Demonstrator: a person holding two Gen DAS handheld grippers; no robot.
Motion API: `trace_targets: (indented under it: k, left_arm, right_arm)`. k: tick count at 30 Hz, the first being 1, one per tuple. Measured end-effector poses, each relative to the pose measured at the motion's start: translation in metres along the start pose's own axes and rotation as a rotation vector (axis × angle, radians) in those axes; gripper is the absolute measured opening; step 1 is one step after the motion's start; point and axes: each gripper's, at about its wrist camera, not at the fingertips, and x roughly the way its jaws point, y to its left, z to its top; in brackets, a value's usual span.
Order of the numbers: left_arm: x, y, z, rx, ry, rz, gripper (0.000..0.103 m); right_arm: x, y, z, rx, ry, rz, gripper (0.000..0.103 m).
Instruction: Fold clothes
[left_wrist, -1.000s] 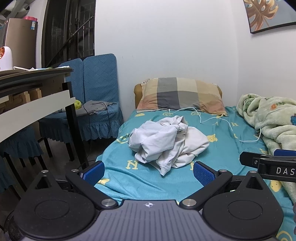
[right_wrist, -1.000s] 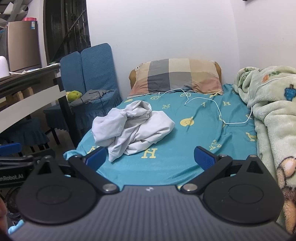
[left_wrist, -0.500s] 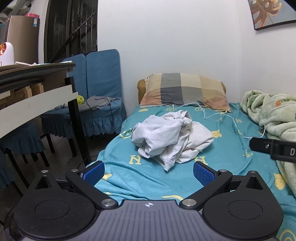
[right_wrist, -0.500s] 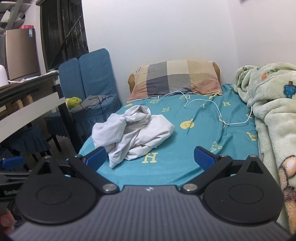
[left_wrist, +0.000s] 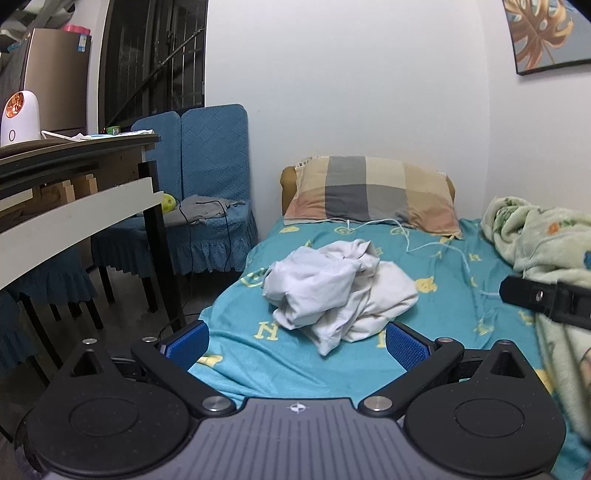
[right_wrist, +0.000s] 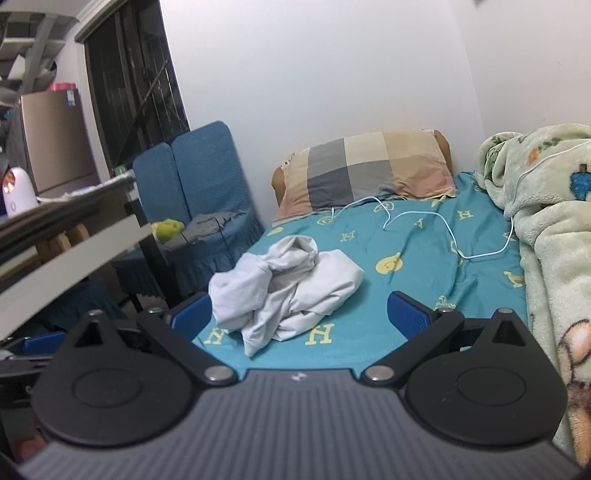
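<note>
Left gripper (left_wrist: 295, 345): fingers spread wide, blue pads (left_wrist: 186, 343) apart, nothing between them. It hangs above the foot end of the bed (left_wrist: 443, 295), clear of the sheet.

Right gripper (right_wrist: 301, 319): likewise released, pads (right_wrist: 406, 314) well apart and empty, also above the foot end. Part of its black body shows at the right margin of the left wrist view.

Garment (left_wrist: 336, 286): one white piece, crumpled in a loose heap, unfolded. It lies on the teal sheet, toward the left edge of the bed and nearer the foot end than the head end. Neither gripper touches it. In the right wrist view the heap (right_wrist: 288, 284) sits just beyond the left pad.

Other items on the bed: a checked pillow (left_wrist: 373, 195) at the head end against the wall; a white cable (right_wrist: 443, 229) trailing from the pillow across the sheet to the right edge; a pale green blanket (right_wrist: 546, 229) bunched along the right edge.

Off the bed: two blue-covered chairs (left_wrist: 207, 177) stand beside the left edge near the head end, with a grey cloth and a yellow-green object on one seat. A desk (left_wrist: 74, 192) stands further left. A framed leaf picture (left_wrist: 543, 33) hangs on the right wall.
</note>
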Motion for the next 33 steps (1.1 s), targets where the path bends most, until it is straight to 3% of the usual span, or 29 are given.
trace_targets:
  k: [8, 13, 19, 24, 29, 32, 33]
  left_arm:
    - [0.001, -0.010, 0.048, -0.080, 0.075, 0.007, 0.103]
    - [0.031, -0.013, 0.044, -0.073, 0.083, -0.018, 0.103]
    - [0.092, -0.005, 0.015, -0.044, 0.109, -0.080, 0.100]
    - [0.157, -0.006, 0.002, -0.005, 0.102, -0.147, 0.096]
    - [0.225, -0.006, 0.000, -0.013, 0.112, -0.172, 0.094]
    - [0.265, 0.000, -0.001, -0.039, 0.131, -0.165, 0.082]
    - [0.276, 0.003, -0.001, -0.049, 0.140, -0.167, 0.070]
  right_arm:
    - [-0.008, -0.012, 0.012, 0.037, -0.006, -0.027, 0.103]
    - [0.003, -0.021, 0.004, 0.043, 0.024, -0.066, 0.103]
    - [0.007, -0.023, 0.008, 0.028, -0.003, -0.079, 0.103]
    - [0.027, -0.038, -0.002, 0.029, 0.059, -0.122, 0.103]
    - [0.050, -0.040, -0.011, 0.083, 0.092, -0.110, 0.103]
    - [0.067, -0.037, -0.020, 0.055, 0.125, -0.108, 0.103]
    - [0.073, -0.037, -0.023, 0.055, 0.139, -0.103, 0.103]
